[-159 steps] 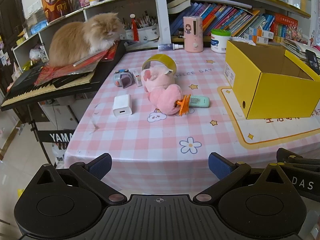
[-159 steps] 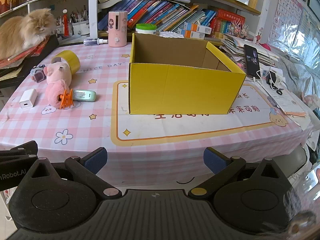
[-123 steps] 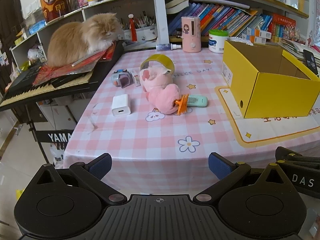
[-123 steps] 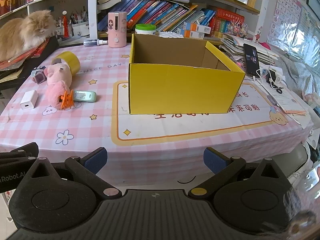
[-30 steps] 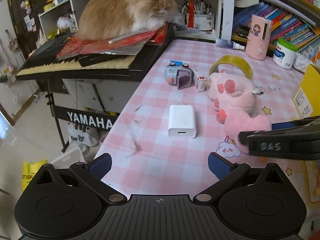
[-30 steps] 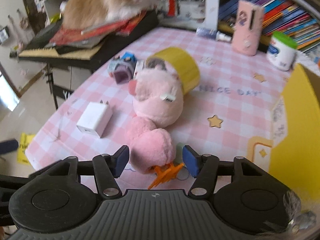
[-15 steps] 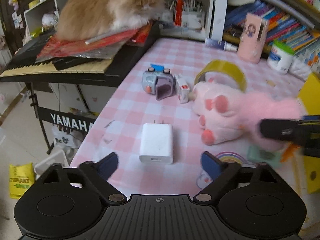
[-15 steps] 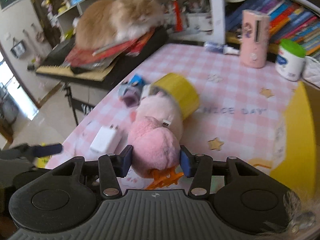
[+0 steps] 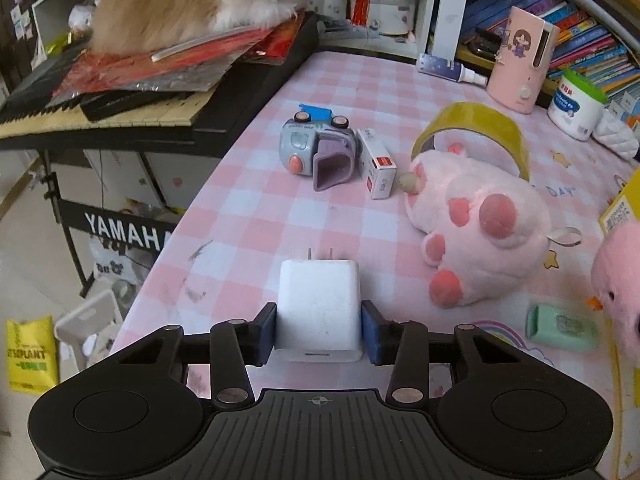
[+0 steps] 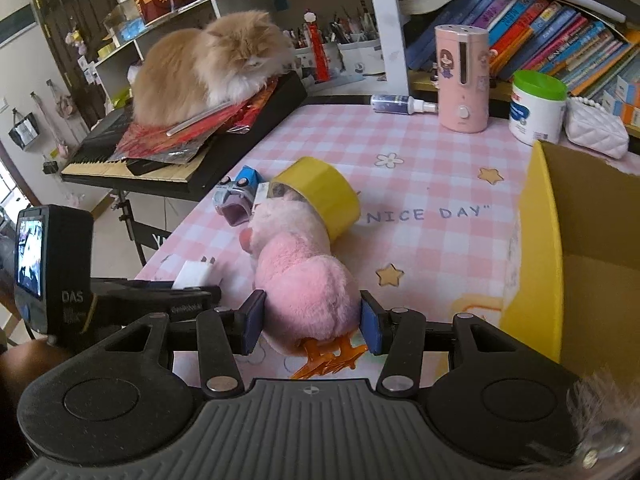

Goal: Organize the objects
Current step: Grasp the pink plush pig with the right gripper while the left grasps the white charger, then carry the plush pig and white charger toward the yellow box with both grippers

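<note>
My left gripper [image 9: 319, 334] is shut on a white charger plug [image 9: 319, 312] that lies on the pink checked tablecloth [image 9: 340, 92]. My right gripper [image 10: 312, 326] is shut on a pink plush toy with orange feet [image 10: 308, 292]; its edge shows in the left wrist view [image 9: 618, 276]. A pink paw plush [image 9: 476, 228], a yellow tape roll [image 9: 470, 128], a toy car [image 9: 316, 148], a small white box [image 9: 376, 162] and a mint green case [image 9: 562, 326] lie on the cloth. The yellow cardboard box [image 10: 580, 248] stands open at the right.
An orange cat [image 10: 208, 64] lies on red papers on a keyboard [image 9: 100, 108] left of the table. A pink humidifier [image 10: 462, 76], a white jar [image 10: 536, 106], a spray bottle [image 10: 400, 104] and a white purse [image 10: 596, 132] stand at the back by bookshelves.
My left gripper has moved forward and closed on the white charger. My right gripper has lifted the pink plush slightly and moved it toward the yellow box.
</note>
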A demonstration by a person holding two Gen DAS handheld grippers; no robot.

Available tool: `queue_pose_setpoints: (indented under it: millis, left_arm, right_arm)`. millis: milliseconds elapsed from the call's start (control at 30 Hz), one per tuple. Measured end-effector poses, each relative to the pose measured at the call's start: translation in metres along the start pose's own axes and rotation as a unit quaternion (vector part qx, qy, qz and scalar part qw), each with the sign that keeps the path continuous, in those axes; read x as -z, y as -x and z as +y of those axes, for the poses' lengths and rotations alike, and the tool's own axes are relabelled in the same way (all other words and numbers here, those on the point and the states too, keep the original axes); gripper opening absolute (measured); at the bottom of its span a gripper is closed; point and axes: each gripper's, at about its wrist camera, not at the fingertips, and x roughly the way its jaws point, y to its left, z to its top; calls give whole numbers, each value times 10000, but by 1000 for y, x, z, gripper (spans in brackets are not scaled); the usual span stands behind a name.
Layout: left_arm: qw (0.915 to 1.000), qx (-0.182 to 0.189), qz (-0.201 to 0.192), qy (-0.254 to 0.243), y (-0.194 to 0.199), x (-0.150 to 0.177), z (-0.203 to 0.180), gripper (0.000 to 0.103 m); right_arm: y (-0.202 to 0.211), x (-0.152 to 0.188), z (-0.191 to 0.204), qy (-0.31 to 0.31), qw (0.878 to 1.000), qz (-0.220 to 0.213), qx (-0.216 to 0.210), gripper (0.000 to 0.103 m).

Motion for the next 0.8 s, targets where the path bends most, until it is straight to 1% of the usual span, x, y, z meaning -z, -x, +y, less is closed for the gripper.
queue_pose_setpoints:
  millis: [67,167,300,400,567,700,800]
  left_arm:
    - [9998,114,-91,94,10,2,2,41]
    - [9988,392,-243,167,31,5,2,41]
    - [9952,864,-396,217,66,14,2,41]
    - [9912,1212,-503,148,92,25,0,41]
    - [9874,1477,-560,55,120,51,1,41]
    - [9873,1536,-405,-17,132,78,7,41]
    - [9857,1652,-322,-78,141,92,9,41]
  right_arm:
    - [5,6,0,-11,10000,13,89,46]
    - [12,14,1,-61,9998,49,206,46]
    - [21,27,3,-163,9993,52,333,46]
    - [30,36,7,-218,9990,-4,390,46]
    - [47,56,20,-290,9981,-26,536,46]
    - [63,76,34,-265,9978,-39,611,46]
    - [76,90,45,-261,9972,-34,698,46]
